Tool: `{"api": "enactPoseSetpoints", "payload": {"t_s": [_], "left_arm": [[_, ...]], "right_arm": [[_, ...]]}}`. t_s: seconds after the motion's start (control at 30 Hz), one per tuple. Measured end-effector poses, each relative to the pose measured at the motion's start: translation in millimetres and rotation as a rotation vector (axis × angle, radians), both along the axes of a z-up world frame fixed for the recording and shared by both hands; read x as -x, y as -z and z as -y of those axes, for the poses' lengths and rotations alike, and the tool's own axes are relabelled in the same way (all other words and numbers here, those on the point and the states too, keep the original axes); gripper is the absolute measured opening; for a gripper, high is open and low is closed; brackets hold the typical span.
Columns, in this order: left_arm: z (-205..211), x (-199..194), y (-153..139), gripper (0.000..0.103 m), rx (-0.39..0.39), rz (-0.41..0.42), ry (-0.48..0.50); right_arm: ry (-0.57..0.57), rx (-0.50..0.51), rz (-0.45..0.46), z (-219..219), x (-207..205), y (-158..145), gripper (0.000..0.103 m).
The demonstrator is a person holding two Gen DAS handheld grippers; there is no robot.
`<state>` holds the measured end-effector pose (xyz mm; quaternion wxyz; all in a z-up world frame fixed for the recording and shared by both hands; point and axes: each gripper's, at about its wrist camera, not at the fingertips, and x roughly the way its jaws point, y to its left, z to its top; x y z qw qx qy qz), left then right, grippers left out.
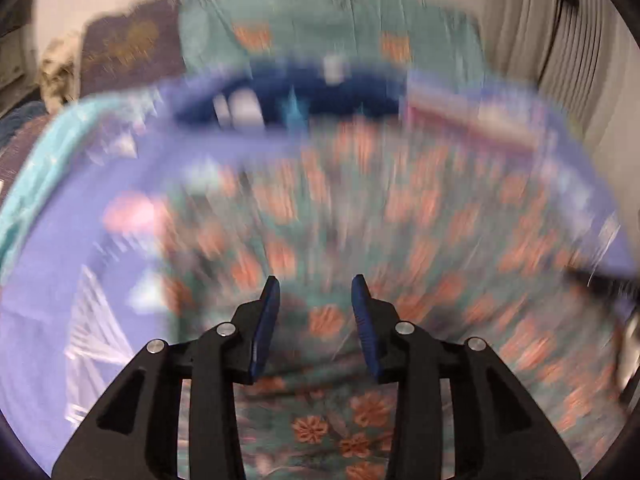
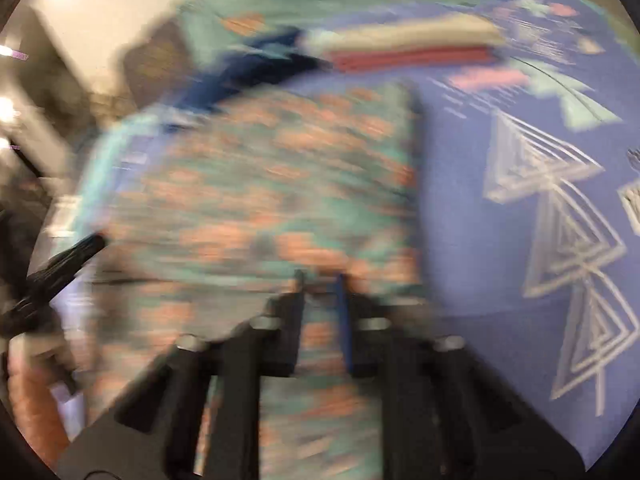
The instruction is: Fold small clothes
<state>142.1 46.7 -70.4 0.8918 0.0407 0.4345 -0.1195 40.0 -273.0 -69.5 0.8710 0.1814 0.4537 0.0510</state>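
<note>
The floral teal garment (image 1: 360, 208) lies spread over the purple patterned bedsheet (image 1: 48, 280), filling the centre of the left wrist view. The left claw (image 1: 316, 300), at the bottom centre, stands partly open with nothing between its blue pads (image 1: 266, 320). In the blurred right wrist view, the right claw (image 2: 320, 280) appears shut on a fold of the garment (image 2: 260, 184) at lower centre.

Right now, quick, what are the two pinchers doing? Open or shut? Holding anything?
Left gripper: open, nothing between its pads, above the flowered cloth.
Right gripper: picture blurred; a gap shows, grip cannot be told.
</note>
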Motion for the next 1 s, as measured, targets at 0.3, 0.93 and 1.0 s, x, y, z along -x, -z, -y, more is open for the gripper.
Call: {"api": "enactPoseSetpoints", "payload": {"t_s": [0.3,0.93,1.0], "left_arm": [[-11,9,-7,0.045,0.042,0.036,-0.03],[-92,179,-2,0.067,0.15,-0.035,-0.042],[-94,191,-1,0.067,0.165,-0.035,-0.038]], "right_arm": [[0.096,0.042,0.013,17,27,1,0.0],[-0.004,-0.156,0.056,63,134,-13,0.037],[-0.014,-0.163,0.044,61,145,-9,0.039]]}}
